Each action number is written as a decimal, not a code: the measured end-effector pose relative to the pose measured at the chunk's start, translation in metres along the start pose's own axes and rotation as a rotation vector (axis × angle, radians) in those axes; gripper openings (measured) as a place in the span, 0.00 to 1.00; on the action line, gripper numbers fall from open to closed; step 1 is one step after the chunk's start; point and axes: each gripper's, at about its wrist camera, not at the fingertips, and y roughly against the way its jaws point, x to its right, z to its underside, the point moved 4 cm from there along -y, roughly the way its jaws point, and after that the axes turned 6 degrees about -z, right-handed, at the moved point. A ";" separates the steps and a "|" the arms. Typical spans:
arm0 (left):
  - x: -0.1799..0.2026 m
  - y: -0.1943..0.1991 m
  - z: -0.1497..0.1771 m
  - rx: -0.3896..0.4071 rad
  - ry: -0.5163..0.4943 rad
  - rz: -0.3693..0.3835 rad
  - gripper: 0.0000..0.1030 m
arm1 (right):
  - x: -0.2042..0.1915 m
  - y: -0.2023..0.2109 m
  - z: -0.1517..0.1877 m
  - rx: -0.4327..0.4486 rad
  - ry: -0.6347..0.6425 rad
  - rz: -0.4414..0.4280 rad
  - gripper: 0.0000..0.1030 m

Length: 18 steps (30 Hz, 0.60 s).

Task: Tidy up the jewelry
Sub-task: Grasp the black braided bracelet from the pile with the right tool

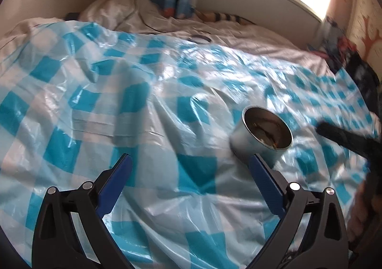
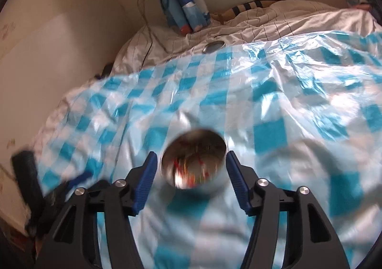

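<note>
While the jewelry [image 2: 191, 168] lies heaped as a red-and-gold blur in the round metal tin [image 2: 193, 158], I judge the tidying close to done: no loose piece shows anywhere on the blue-checked plastic sheet [image 1: 119, 101] covering the bed [image 2: 298, 20]. What seems left is the closing. Nearest my right-hand camera, the fingers [image 2: 145, 180] of the right gripper [image 2: 192, 159] stand spread to either side of the tin, close to its wall but, as far as the smear allows, clear of it. Whether a pad grazes the metal I cannot tell.

From the left side, the left gripper [image 1: 191, 161] hangs with its fingers [image 1: 119, 173] wide apart over bare sheet, holding nothing; the tin sits just beyond its right tip. Farther back, past the sheet's far edge, a flat round disc [image 2: 214, 47] rests on the white bedding, well apart from the tin. It may be the lid, though I cannot confirm that. Rolled blue fabric [image 2: 181, 1] leans in the corner.
</note>
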 end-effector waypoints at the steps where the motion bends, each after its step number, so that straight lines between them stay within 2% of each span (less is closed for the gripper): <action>1: 0.003 0.001 0.001 -0.003 -0.014 0.008 0.91 | -0.004 0.009 0.019 -0.032 0.015 -0.013 0.59; 4: 0.012 0.002 0.005 -0.018 -0.041 0.023 0.92 | -0.007 0.028 0.073 -0.115 -0.003 -0.064 0.59; 6: 0.016 0.002 0.008 -0.032 -0.057 0.032 0.92 | -0.007 0.032 0.100 -0.163 -0.050 -0.104 0.43; 8: 0.021 0.002 0.012 -0.039 -0.072 0.040 0.92 | -0.011 0.033 0.116 -0.192 -0.067 -0.120 0.36; 14: 0.026 -0.002 0.016 -0.052 -0.098 0.030 0.92 | -0.020 0.022 0.127 -0.223 -0.070 -0.152 0.31; 16: 0.024 -0.003 0.016 -0.056 -0.093 0.029 0.92 | -0.022 0.016 0.131 -0.246 -0.071 -0.161 0.26; 18: 0.023 -0.002 0.016 -0.057 -0.087 0.036 0.92 | -0.023 0.011 0.134 -0.259 -0.075 -0.170 0.15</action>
